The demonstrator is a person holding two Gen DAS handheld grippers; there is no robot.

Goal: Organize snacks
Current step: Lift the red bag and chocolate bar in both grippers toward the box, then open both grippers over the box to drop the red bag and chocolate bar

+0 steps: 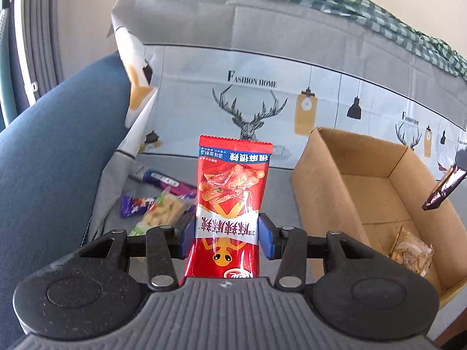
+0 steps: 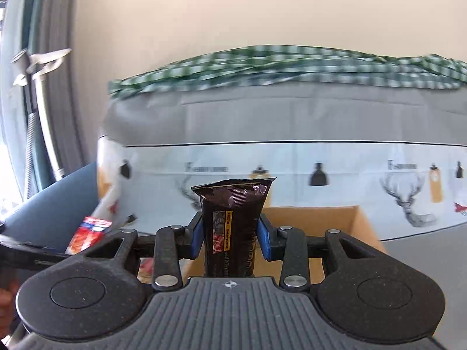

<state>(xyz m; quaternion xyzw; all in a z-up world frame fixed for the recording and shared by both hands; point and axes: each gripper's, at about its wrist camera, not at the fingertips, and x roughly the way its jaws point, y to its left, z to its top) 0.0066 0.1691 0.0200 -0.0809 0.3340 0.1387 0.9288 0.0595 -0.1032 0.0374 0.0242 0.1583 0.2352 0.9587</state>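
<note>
My left gripper [image 1: 227, 234] is shut on a red snack packet [image 1: 232, 192] that stands upright between its blue pads, held above the covered sofa seat. My right gripper [image 2: 230, 237] is shut on a dark brown snack packet [image 2: 233, 218], also upright, in front of the open cardboard box [image 2: 362, 227]. From the left wrist view the brown packet [image 1: 445, 188] hangs over the right side of the cardboard box [image 1: 327, 186], which holds one clear bag of pale snacks [image 1: 411, 253]. The red packet [image 2: 87, 233] shows blurred at the left of the right wrist view.
Several loose snacks lie on the seat to the left: a purple packet [image 1: 166, 182], a small purple wrapper [image 1: 132, 205] and a clear bag of yellow puffs [image 1: 162, 215]. A blue sofa arm [image 1: 52, 151] rises on the left. A deer-print cover [image 1: 256, 108] drapes the backrest, topped by green checked cloth [image 2: 292, 70].
</note>
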